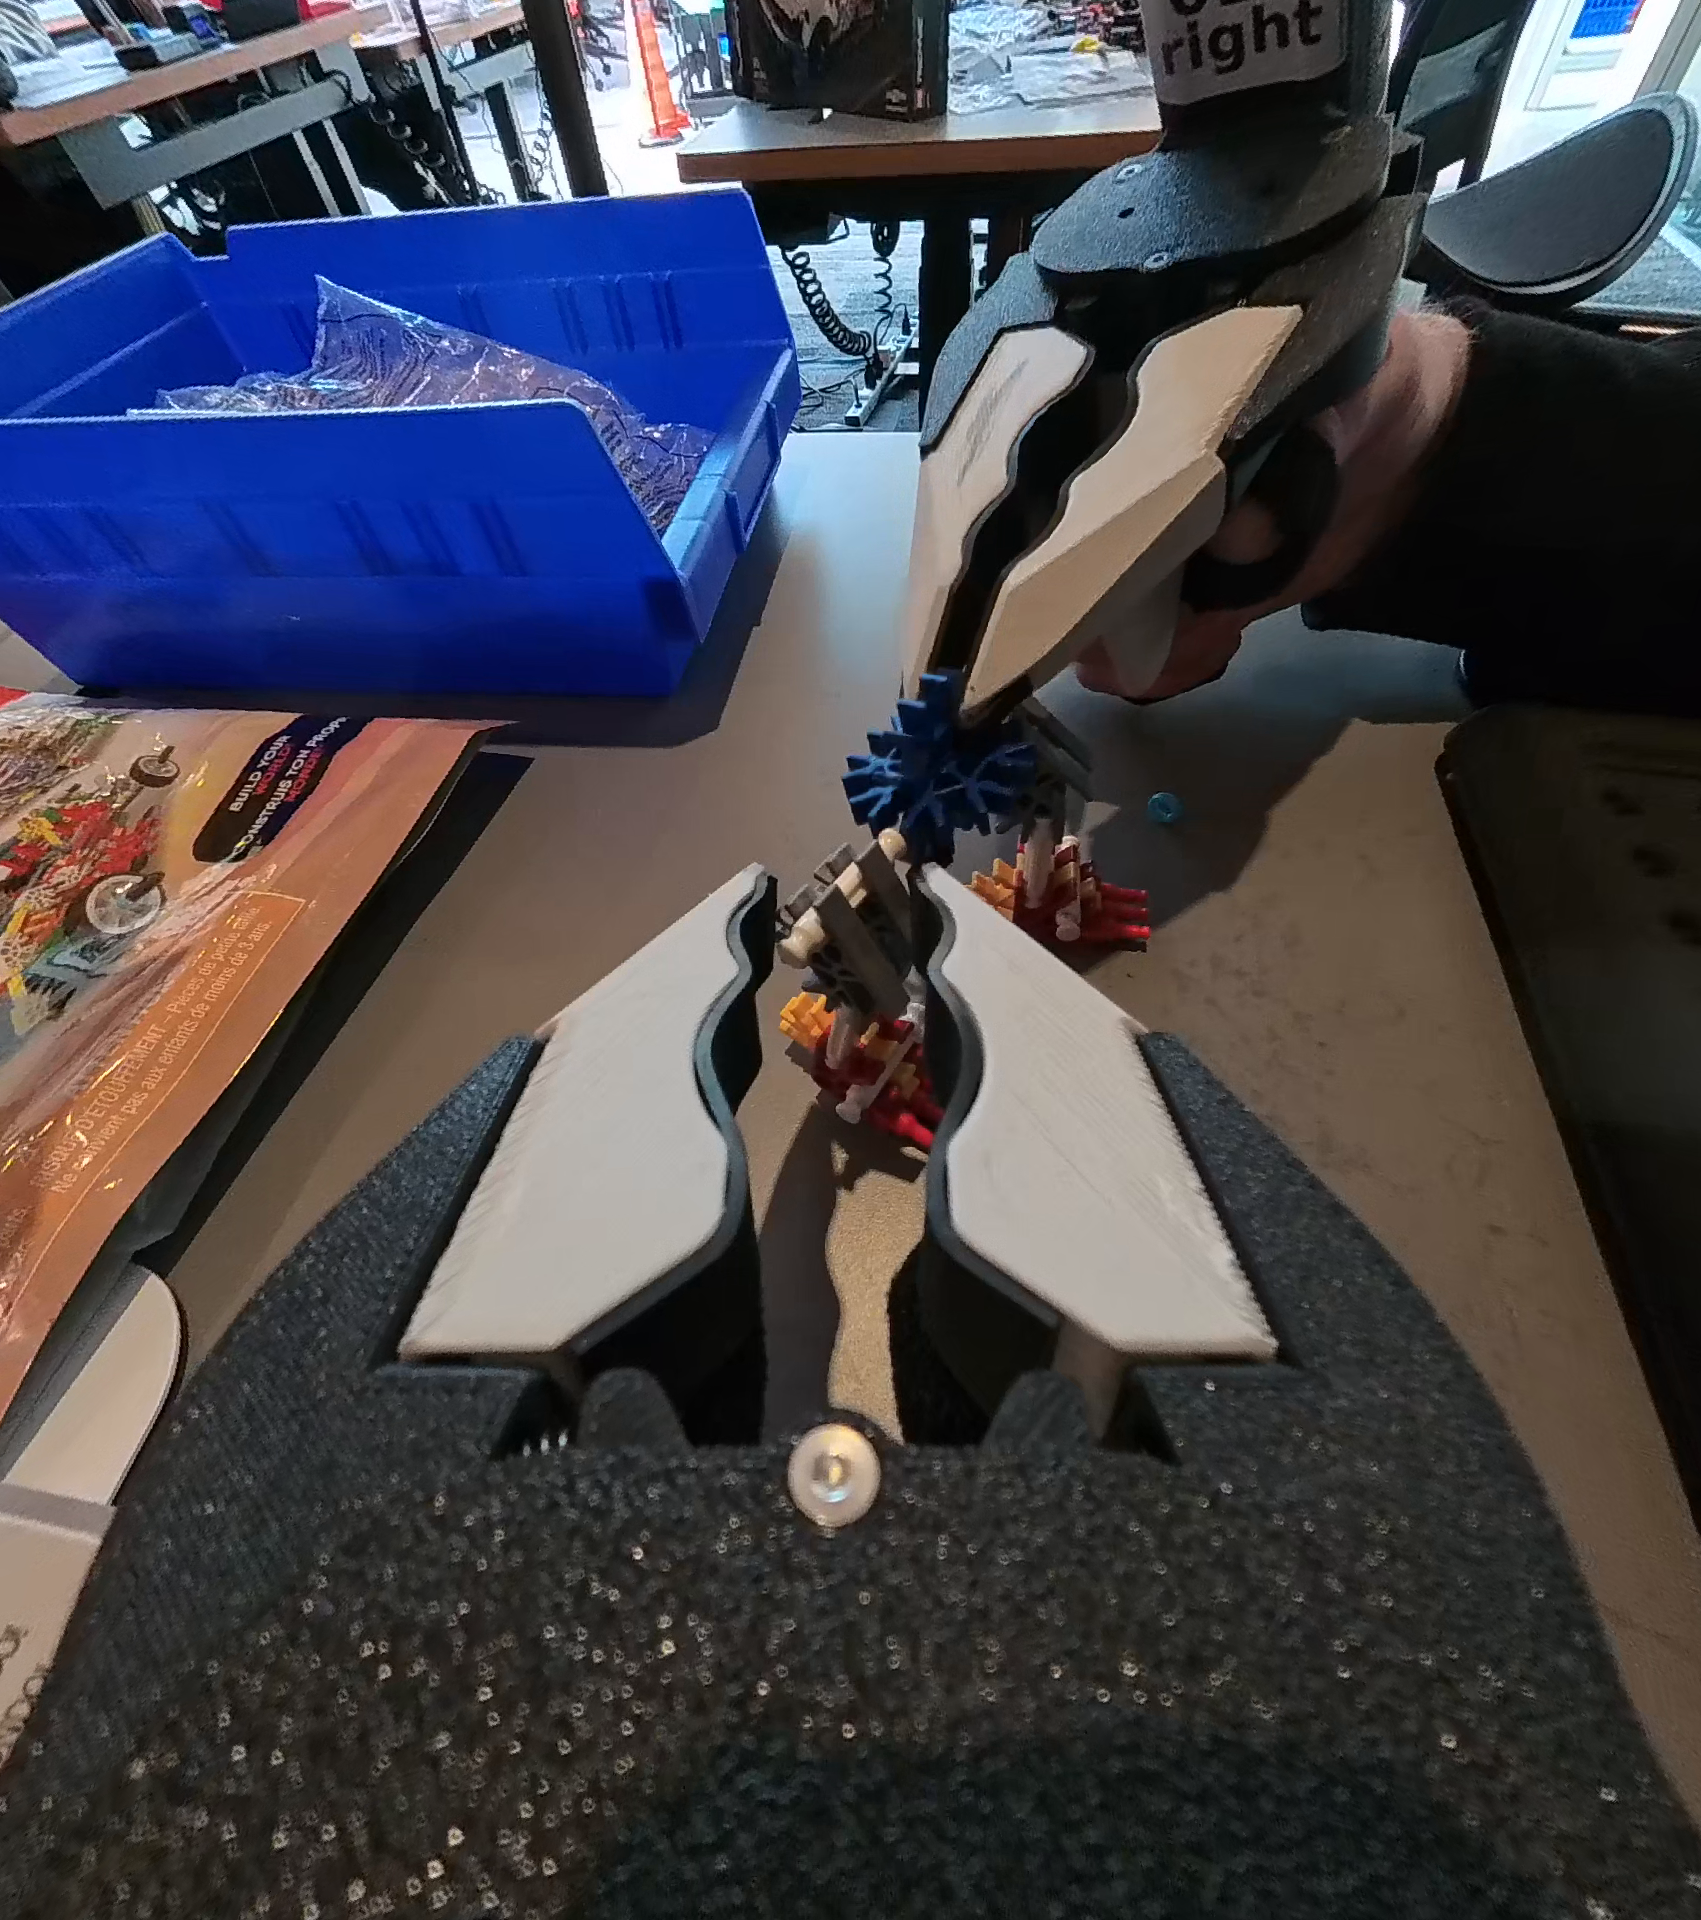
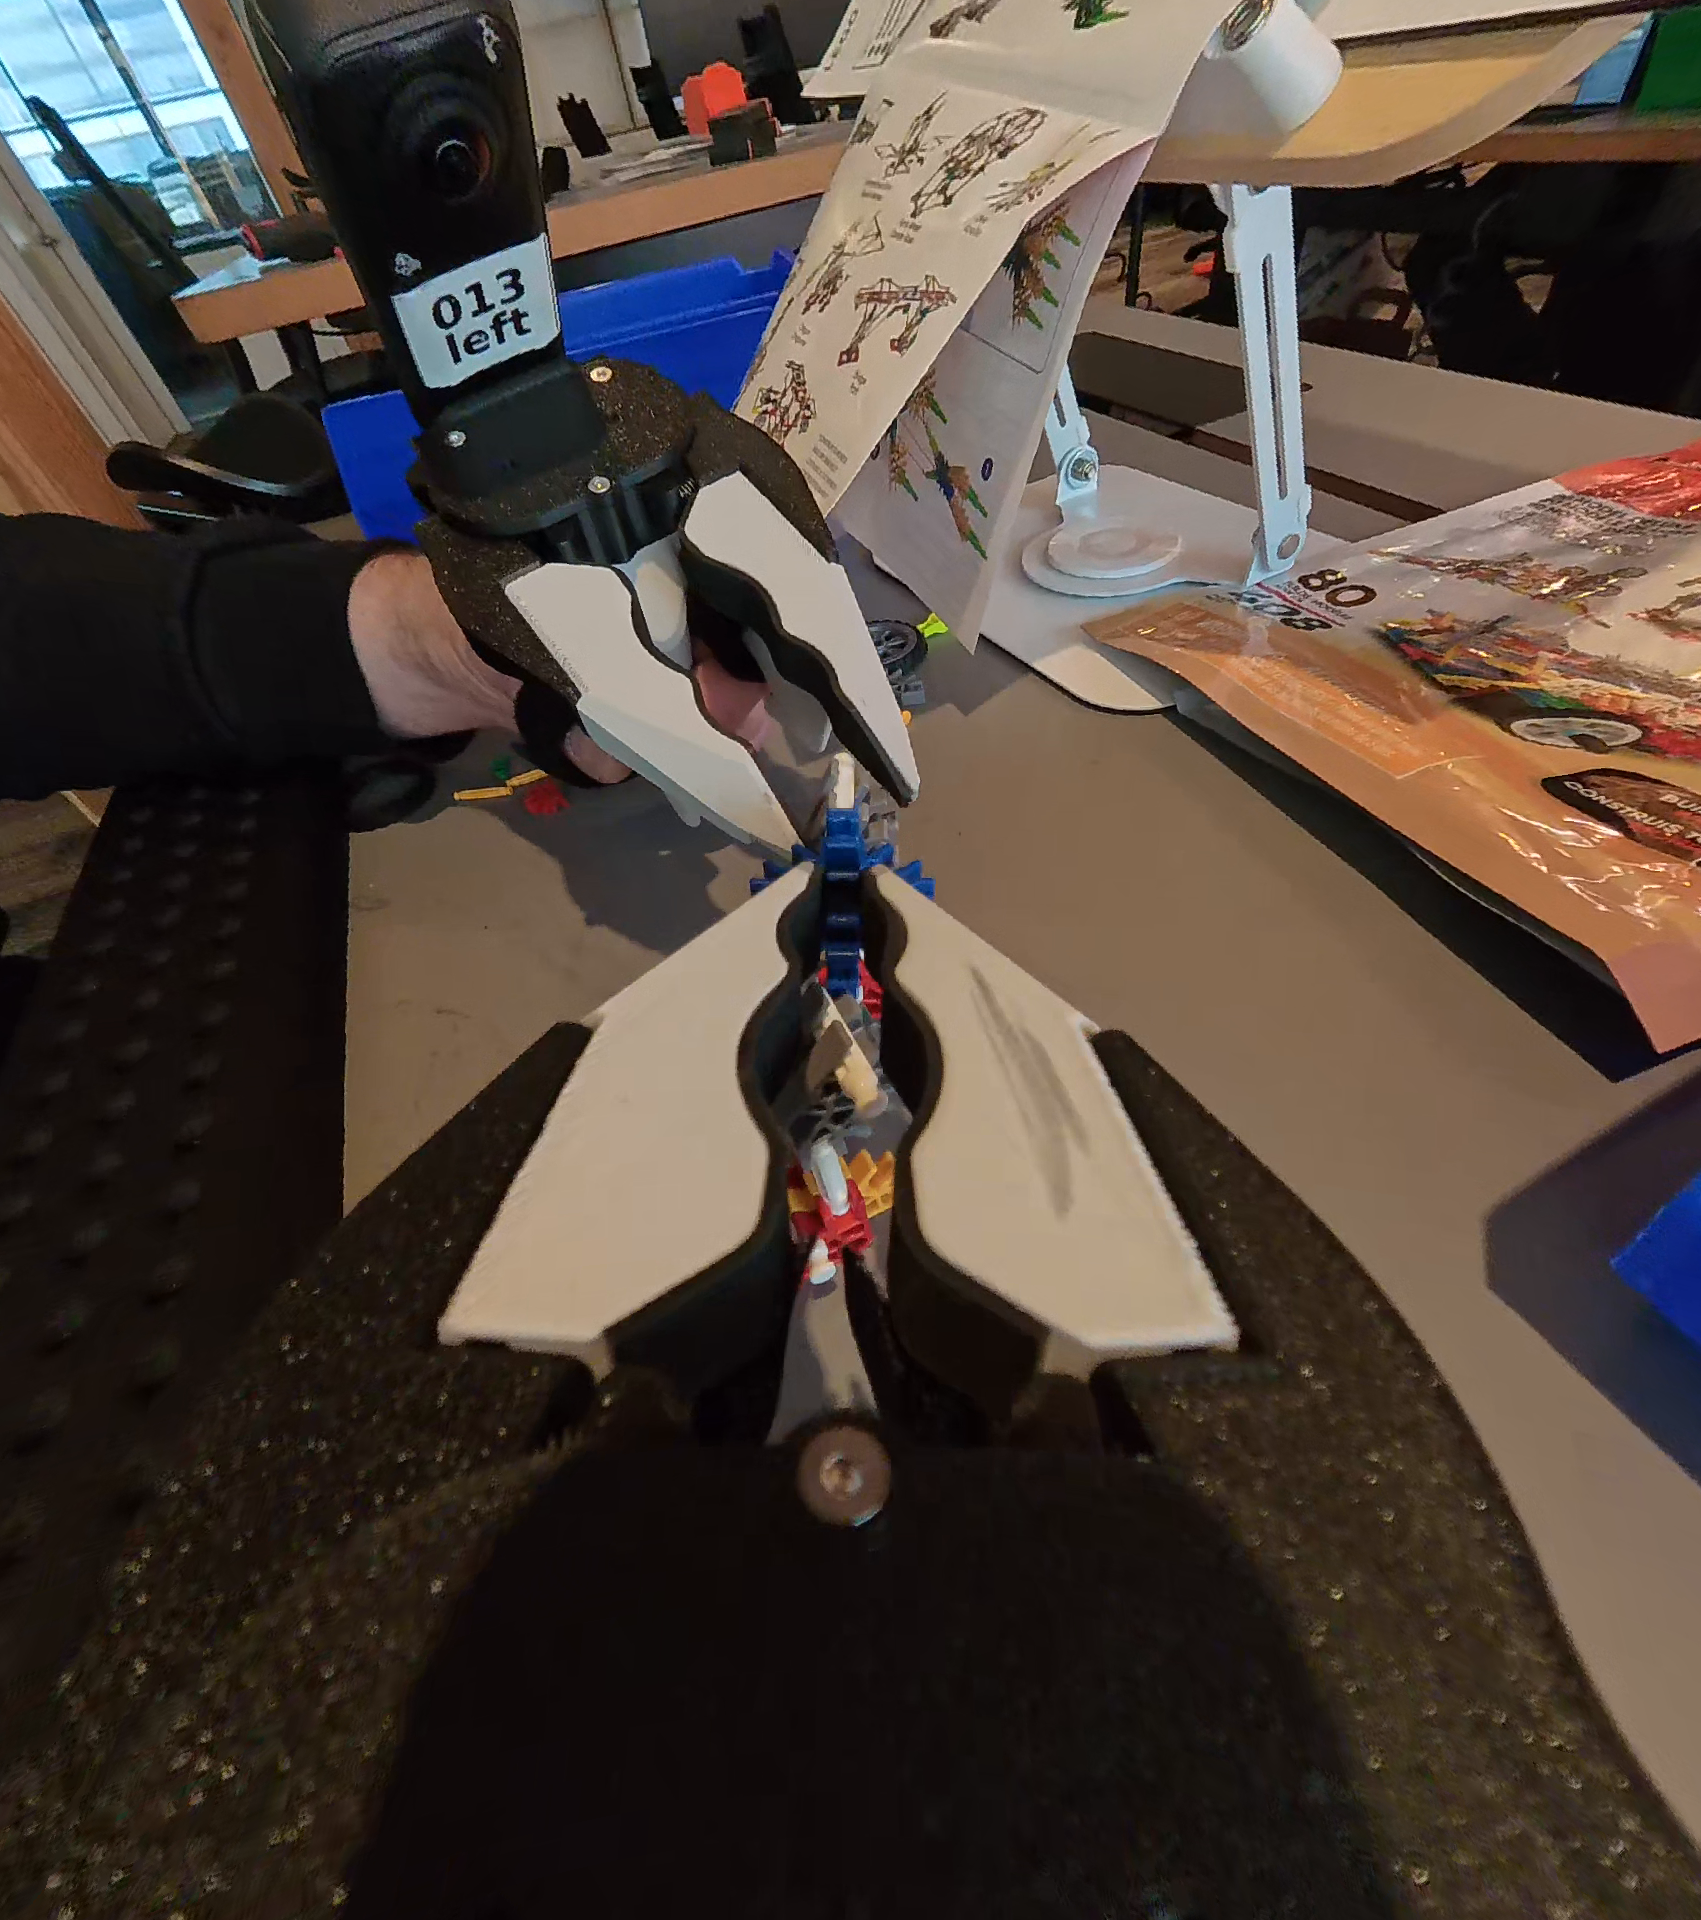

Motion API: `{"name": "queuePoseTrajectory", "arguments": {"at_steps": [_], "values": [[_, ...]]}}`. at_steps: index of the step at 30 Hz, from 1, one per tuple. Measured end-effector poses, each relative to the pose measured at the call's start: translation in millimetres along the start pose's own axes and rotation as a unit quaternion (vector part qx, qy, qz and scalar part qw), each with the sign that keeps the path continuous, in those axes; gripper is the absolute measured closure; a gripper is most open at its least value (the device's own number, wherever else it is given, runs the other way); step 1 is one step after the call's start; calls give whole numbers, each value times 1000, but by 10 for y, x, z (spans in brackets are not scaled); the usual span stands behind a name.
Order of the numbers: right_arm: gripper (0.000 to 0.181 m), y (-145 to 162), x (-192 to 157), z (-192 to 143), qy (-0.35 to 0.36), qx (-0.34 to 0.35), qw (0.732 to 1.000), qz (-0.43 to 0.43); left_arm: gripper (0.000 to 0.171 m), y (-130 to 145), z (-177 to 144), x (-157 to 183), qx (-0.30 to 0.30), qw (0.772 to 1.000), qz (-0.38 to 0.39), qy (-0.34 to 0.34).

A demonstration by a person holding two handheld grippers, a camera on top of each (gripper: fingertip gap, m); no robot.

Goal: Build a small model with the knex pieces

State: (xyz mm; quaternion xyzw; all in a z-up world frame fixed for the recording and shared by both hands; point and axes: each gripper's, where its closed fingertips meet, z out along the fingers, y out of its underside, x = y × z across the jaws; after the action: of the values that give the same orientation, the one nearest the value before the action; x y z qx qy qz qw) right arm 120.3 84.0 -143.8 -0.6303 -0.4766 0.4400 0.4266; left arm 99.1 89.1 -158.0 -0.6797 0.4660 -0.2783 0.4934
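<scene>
Left gripper (image 1: 851, 914): jaws nearly closed, pinching the grey connector (image 1: 851, 925) of the toy model.
Right gripper (image 2: 846, 883): jaws clamped on the blue snowflake connector (image 1: 939, 774).
Toy model: red-and-yellow base (image 1: 1064, 894) on the grey tabletop (image 1: 1345, 1143).
Left of them: blue bin (image 1: 326, 540), printed bag (image 1: 98, 935).
</scene>
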Motion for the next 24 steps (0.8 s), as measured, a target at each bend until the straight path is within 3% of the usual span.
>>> {"name": "queuePoseTrajectory", "arguments": {"at_steps": [24], "values": [[176, -68, -9, -17, -1, 20, 1000, 5, 147, 1, 4, 4, 0, 1000, 5, -1]]}}
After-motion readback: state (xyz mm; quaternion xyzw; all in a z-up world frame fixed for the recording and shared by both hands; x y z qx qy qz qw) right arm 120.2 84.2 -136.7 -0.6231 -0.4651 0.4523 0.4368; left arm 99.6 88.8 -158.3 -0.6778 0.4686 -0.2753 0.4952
